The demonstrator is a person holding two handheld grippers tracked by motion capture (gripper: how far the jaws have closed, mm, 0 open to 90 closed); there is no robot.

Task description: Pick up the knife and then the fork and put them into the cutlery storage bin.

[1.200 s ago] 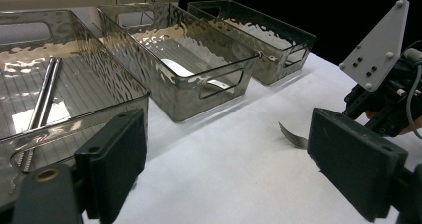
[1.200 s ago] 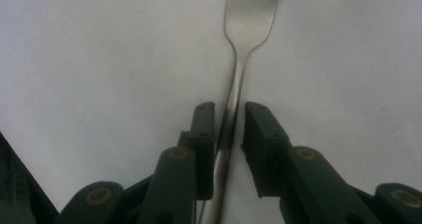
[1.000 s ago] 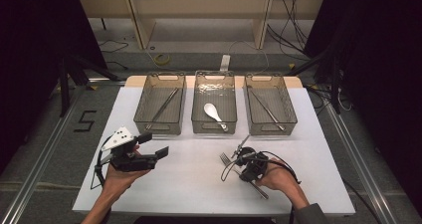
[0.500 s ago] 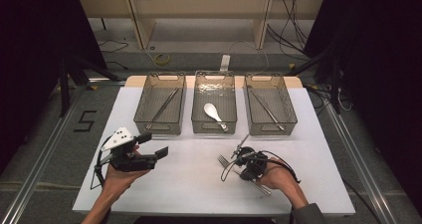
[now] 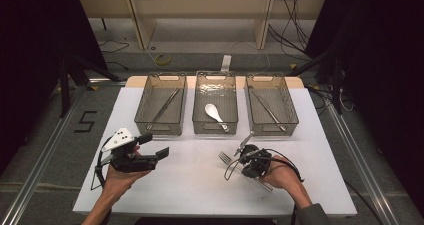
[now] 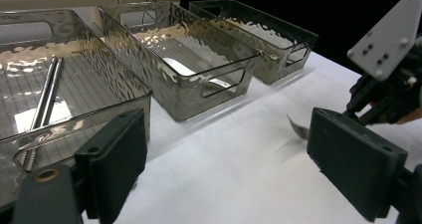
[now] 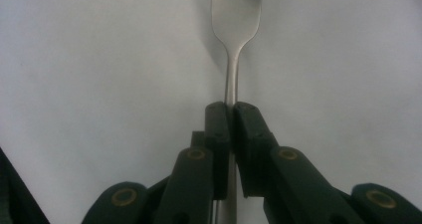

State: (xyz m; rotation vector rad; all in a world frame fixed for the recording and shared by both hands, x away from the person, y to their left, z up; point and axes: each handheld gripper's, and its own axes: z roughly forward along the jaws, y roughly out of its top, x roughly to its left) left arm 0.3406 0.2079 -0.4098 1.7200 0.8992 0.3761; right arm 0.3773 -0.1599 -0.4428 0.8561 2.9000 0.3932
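Change: hardly any; fork and both hands placed as a second ago.
Left hand-held gripper (image 5: 156, 155): jaws wide apart, empty, above the surface (image 5: 195, 190).
Fork (image 7: 234, 40): low over the surface, front of the bins; stiff, light, slick steel; best held mid-handle.
Right hand-held gripper (image 7: 231, 115): clamped on the fork's handle.

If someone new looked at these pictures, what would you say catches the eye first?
Most striking is the fork clamped by its handle between the shut jaws of the right gripper, low over the white table. Behind it, three clear bins stand in a row, the middle one holding a white spoon. The left gripper hangs open at the near left.
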